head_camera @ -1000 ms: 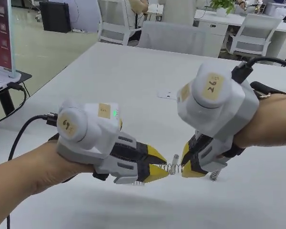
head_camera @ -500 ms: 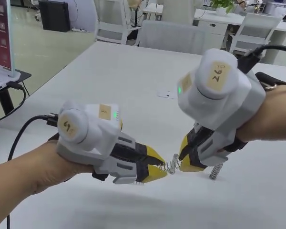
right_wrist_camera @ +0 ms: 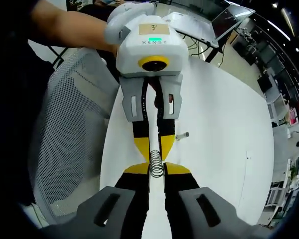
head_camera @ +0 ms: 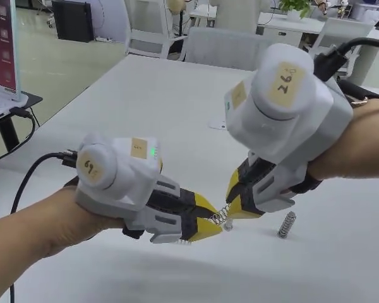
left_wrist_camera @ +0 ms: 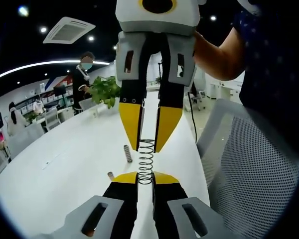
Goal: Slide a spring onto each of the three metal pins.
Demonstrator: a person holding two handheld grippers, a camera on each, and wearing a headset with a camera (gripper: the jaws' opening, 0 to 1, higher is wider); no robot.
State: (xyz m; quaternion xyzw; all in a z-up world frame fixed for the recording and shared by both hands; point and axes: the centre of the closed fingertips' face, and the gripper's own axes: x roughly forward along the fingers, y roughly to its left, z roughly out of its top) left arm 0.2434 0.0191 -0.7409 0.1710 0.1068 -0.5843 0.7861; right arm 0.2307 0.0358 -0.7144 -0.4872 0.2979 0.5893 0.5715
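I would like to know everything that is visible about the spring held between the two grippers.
The spring is a short coil of thin silvery wire, seemingly metal, with open, evenly spaced turns. The left gripper pinches one end between its yellow tips and the right gripper pinches the other, so it bridges the two. In the head view it slants, higher at the right gripper, low over the white table. Whether a pin sits inside it cannot be told.
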